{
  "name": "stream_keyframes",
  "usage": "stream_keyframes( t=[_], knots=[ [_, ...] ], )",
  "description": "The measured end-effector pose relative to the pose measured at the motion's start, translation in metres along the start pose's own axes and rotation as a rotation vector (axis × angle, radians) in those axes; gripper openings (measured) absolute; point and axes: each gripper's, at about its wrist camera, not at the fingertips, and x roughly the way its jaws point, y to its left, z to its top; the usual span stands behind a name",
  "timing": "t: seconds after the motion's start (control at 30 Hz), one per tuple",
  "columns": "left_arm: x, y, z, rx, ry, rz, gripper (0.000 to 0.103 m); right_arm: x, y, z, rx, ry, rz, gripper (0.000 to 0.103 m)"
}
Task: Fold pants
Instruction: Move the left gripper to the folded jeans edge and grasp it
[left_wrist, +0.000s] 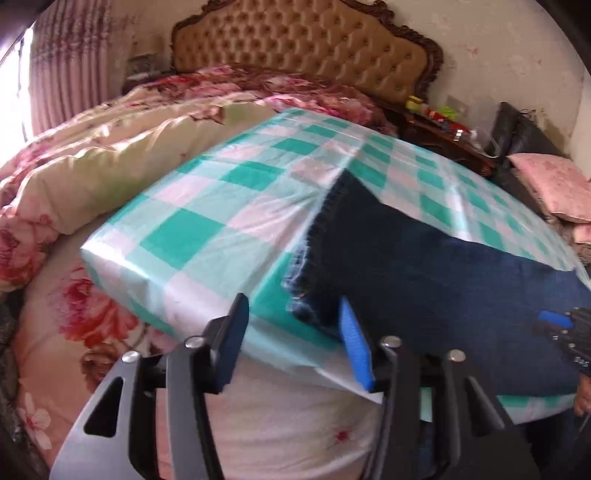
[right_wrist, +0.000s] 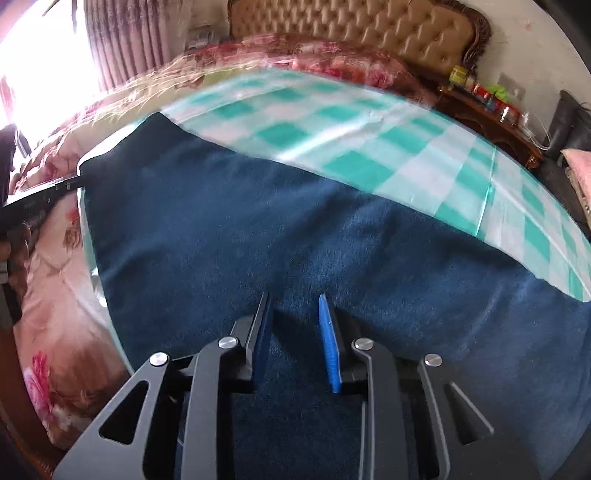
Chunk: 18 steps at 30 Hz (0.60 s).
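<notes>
Black fingers of the left gripper (left_wrist: 291, 339) are standing spread at lower centre, pinching nothing, just short of the dark blue pants' (left_wrist: 424, 280) ribbed end on the checked cloth (left_wrist: 207, 206).

Right gripper (right_wrist: 295, 332) fingers are hovering parted over the pants (right_wrist: 258, 221) filling mid-frame. One soft, fleecy, limp pair; I'd be pinching corners or edges.

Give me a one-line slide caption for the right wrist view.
Right tool, open, low over dark blue pants spread on a green-checked sheet, tufted headboard behind.
</notes>
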Motion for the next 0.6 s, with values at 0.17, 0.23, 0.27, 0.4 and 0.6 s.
stream_keyframes(
  t=[0.17,0.23,0.27,0.4,0.6],
  knots=[
    [0.004,-0.005,0.0,0.031,0.011,-0.02,0.036,0.0,0.0,-0.001,0.001,-0.01,-0.012,0.025],
    [0.007,-0.011,0.001,0.047,0.018,-0.03,0.025,0.001,0.001,-0.001,0.002,-0.014,-0.021,0.025],
    [0.007,-0.013,0.002,0.045,0.023,-0.023,0.025,0.002,0.002,-0.001,0.001,-0.015,-0.027,0.025],
    [0.007,-0.001,0.005,-0.043,0.034,-0.086,0.021,0.002,0.003,-0.001,0.006,-0.015,-0.028,0.025],
    [0.002,0.01,0.007,-0.118,0.031,-0.152,0.02,-0.002,-0.005,0.002,0.056,-0.02,-0.05,0.024]
  ],
)
